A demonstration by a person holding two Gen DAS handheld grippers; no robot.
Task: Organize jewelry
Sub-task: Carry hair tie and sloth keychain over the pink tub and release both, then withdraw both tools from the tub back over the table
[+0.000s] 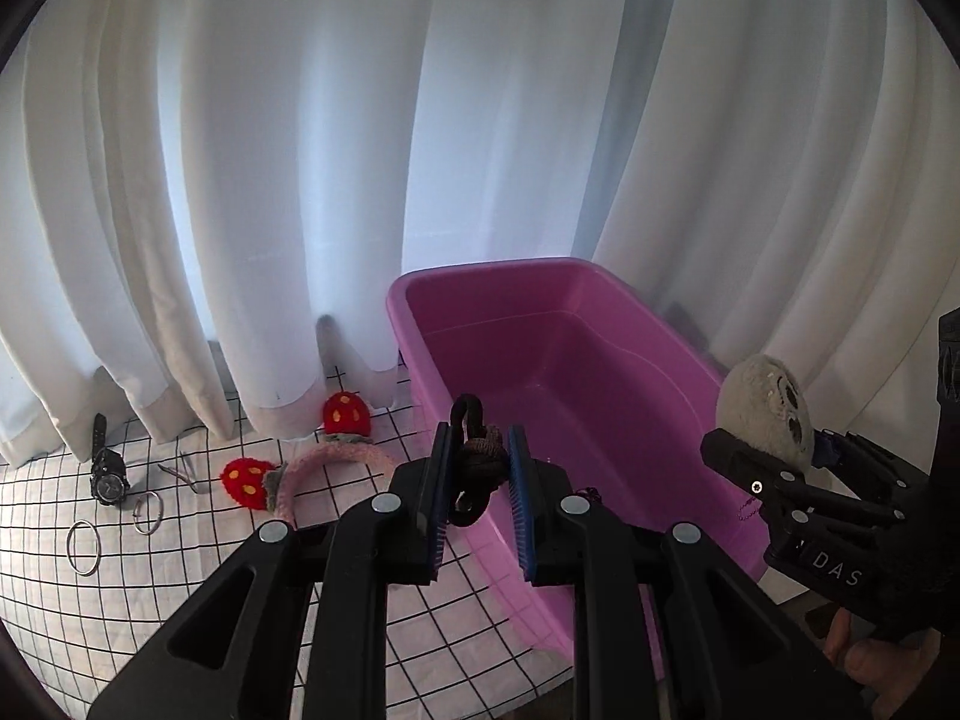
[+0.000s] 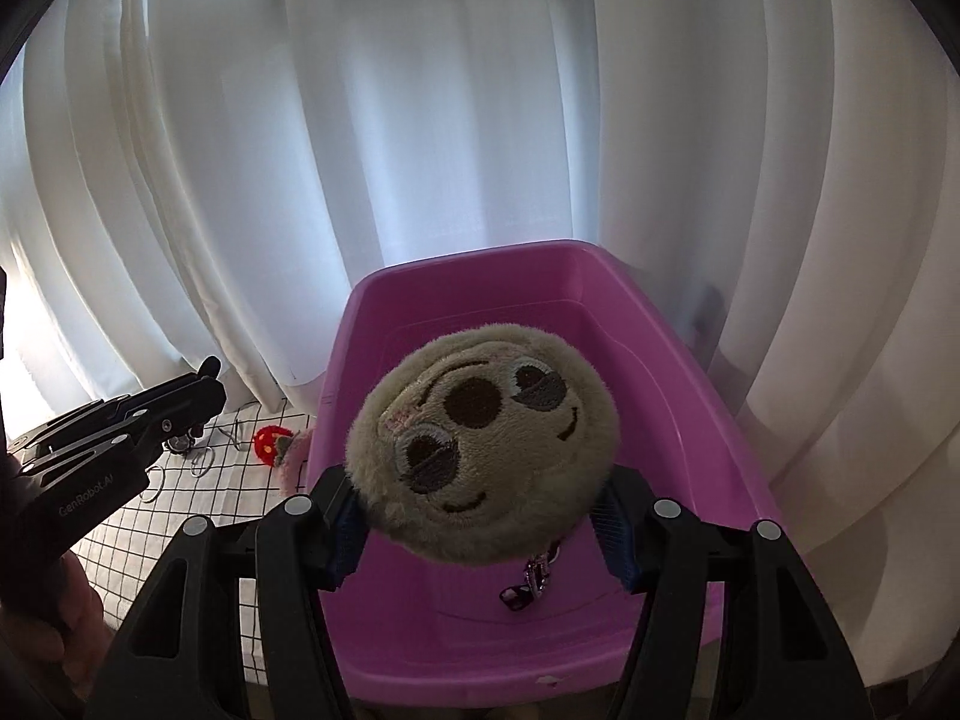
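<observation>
My left gripper [image 1: 478, 480] is shut on a dark knotted hair tie [image 1: 477, 457] and holds it over the near left rim of the pink plastic bin [image 1: 576, 372]. My right gripper [image 2: 480, 525] is shut on a beige plush sloth-face keychain [image 2: 480, 441], held above the pink bin [image 2: 690, 420]; its metal clip [image 2: 534, 582] dangles below. The plush [image 1: 765, 411] and right gripper [image 1: 774, 468] also show at the right of the left wrist view. The left gripper [image 2: 204, 387] shows at the left of the right wrist view.
On the checked white cloth [image 1: 180, 570] left of the bin lie a pink strawberry headband [image 1: 324, 462], a black watch [image 1: 108, 474], two metal rings [image 1: 84, 546], and a thin clip [image 1: 186, 471]. White curtains [image 1: 300, 180] hang close behind.
</observation>
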